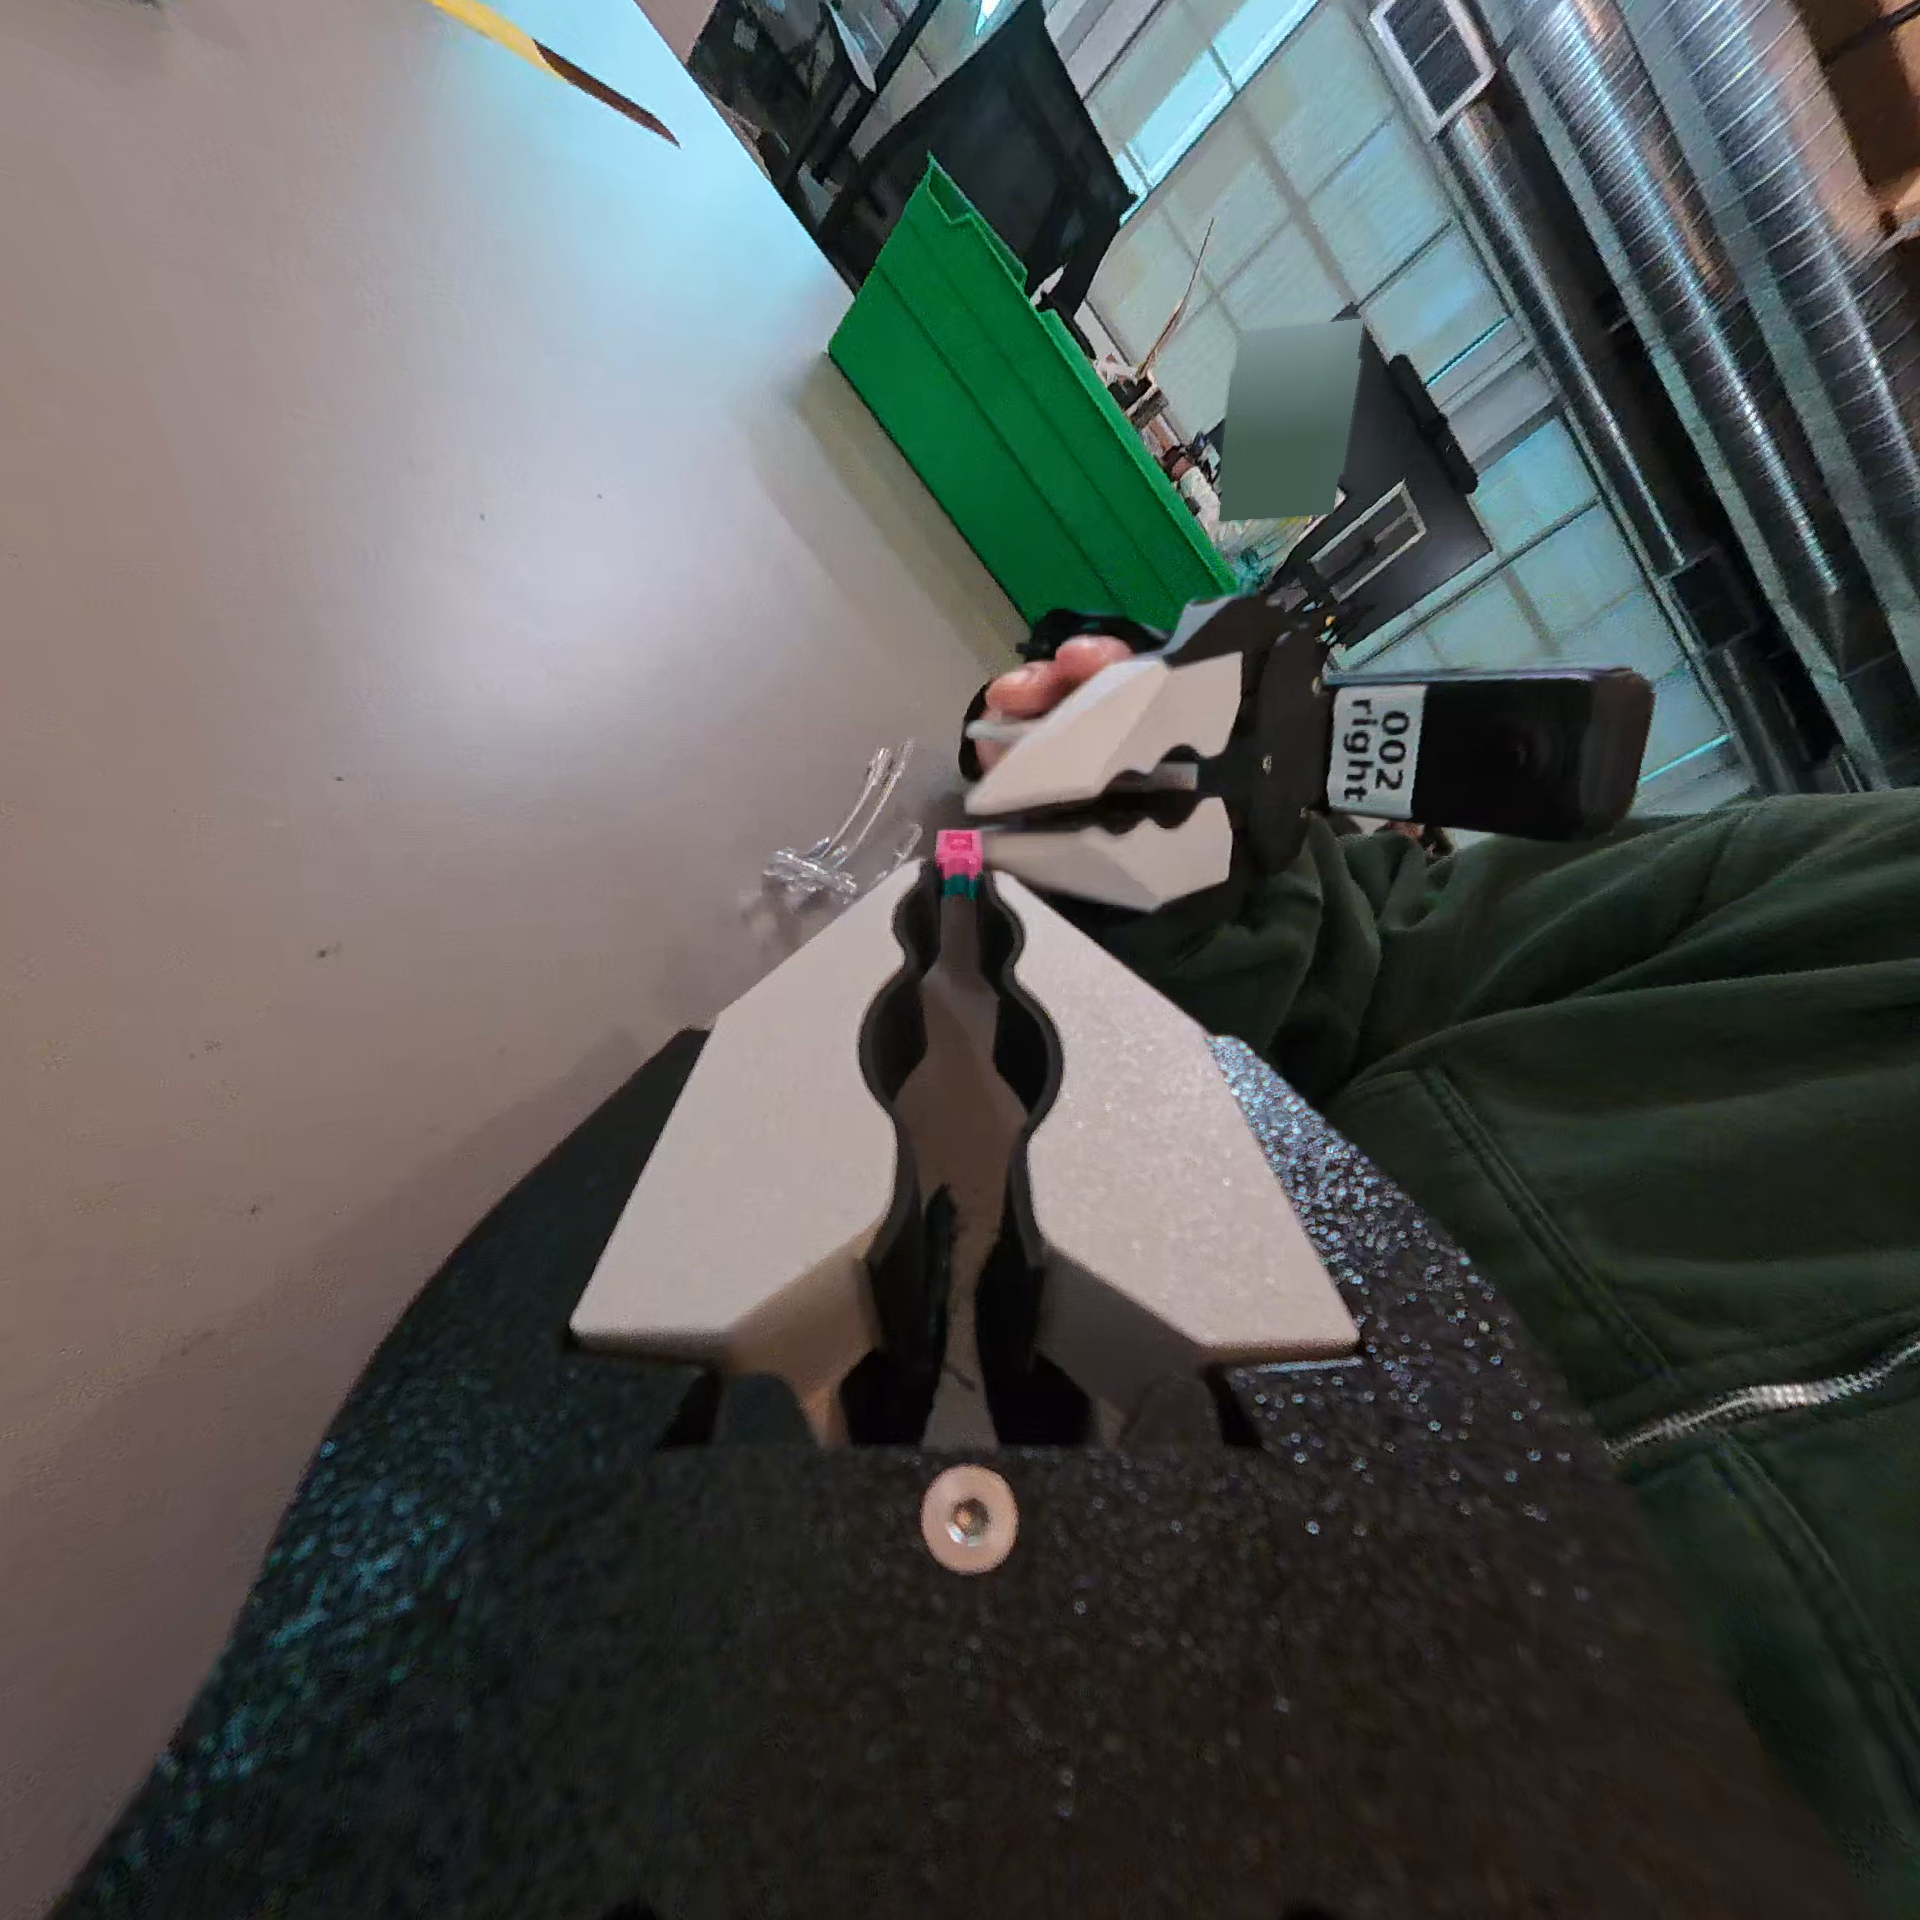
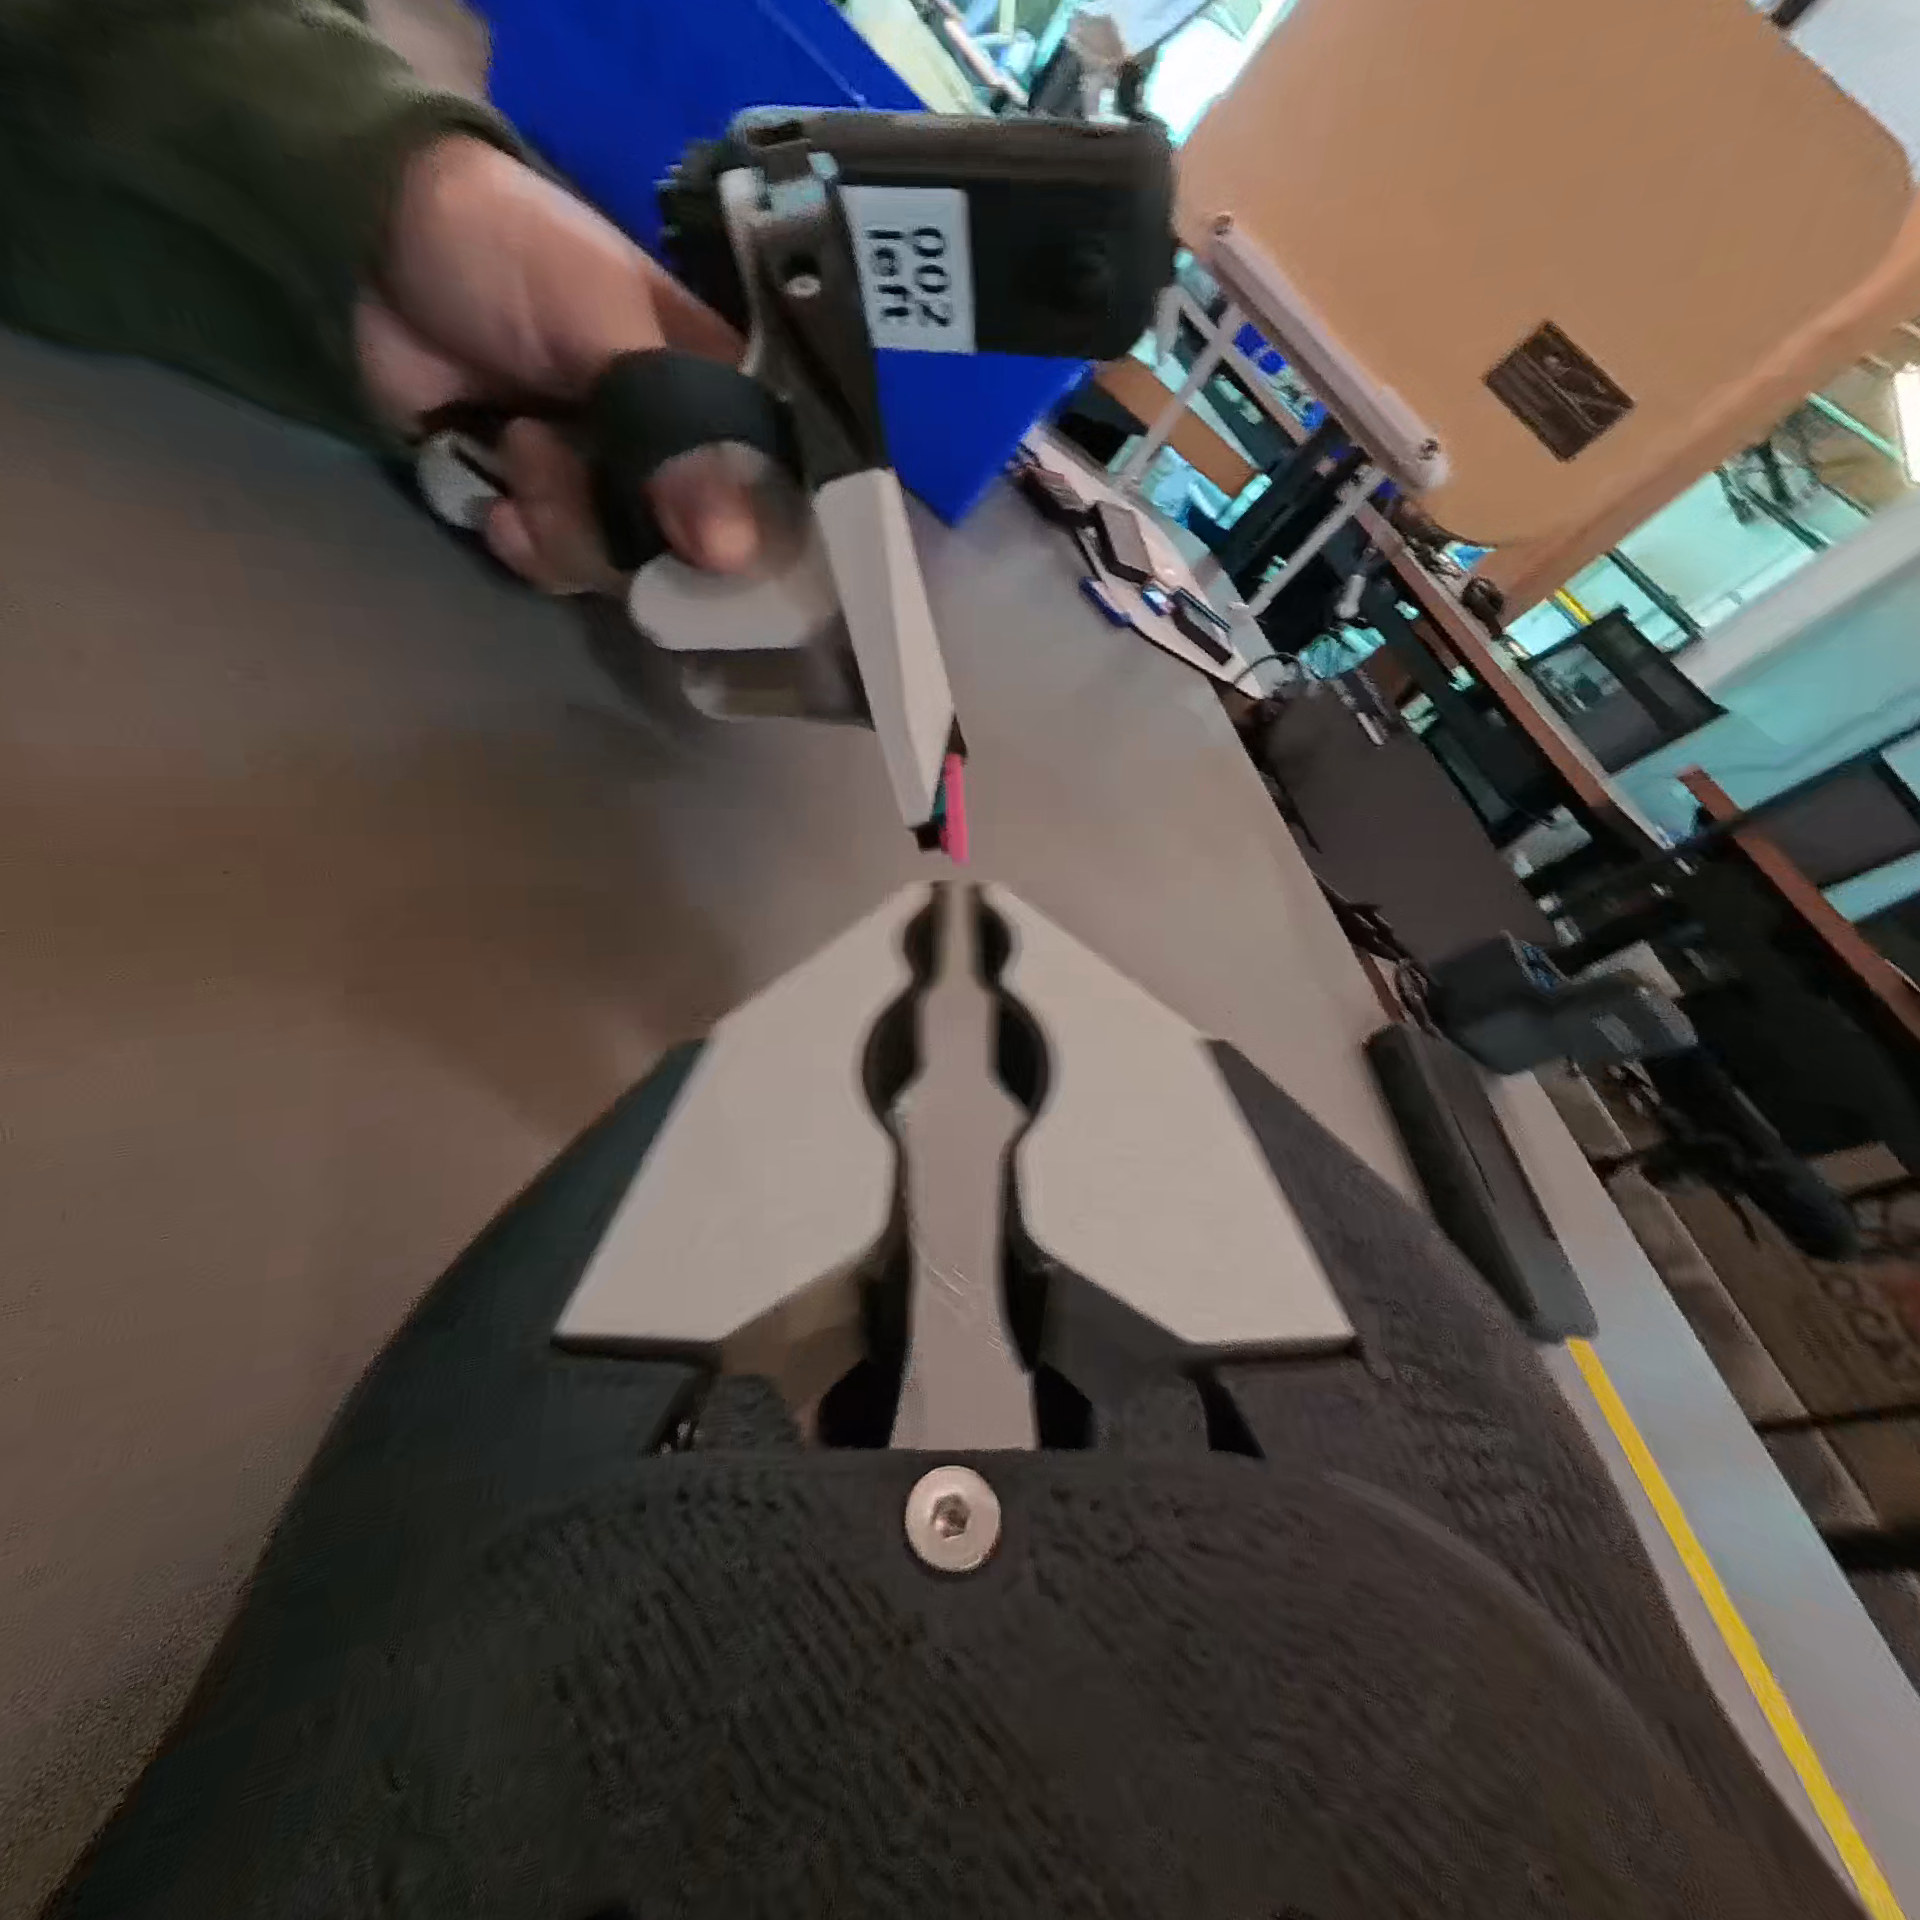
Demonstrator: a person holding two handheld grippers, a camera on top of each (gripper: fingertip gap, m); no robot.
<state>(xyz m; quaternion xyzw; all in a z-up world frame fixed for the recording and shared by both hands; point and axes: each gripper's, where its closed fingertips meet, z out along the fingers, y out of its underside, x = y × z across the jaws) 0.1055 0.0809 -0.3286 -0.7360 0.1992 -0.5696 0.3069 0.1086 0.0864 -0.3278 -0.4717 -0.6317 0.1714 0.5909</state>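
Note:
My left gripper (image 1: pixel 957 883) is shut on a small pink and teal piece (image 1: pixel 957 854) that sticks out past its fingertips, held above the grey table (image 1: pixel 364 623). My right gripper (image 1: pixel 985 828) comes in from the right with its tips right next to the pink piece. In the right wrist view my right gripper (image 2: pixel 956 889) has its jaws drawn together to a thin slit, with nothing seen between them. The left gripper (image 2: pixel 935 821) hangs just ahead of it with the pink and teal piece (image 2: pixel 955 808) at its tip.
Small clear plastic parts (image 1: pixel 831 852) lie on the table just beyond the grippers. A green bin (image 1: pixel 1018 436) stands at the far table edge and a blue bin (image 2: pixel 675 114) behind the left hand. Black devices (image 2: pixel 1475 1174) lie along the table edge. A dark green sleeve (image 1: pixel 1558 1091) fills the right. My two grippers' fingertips are within a few centimetres of each other.

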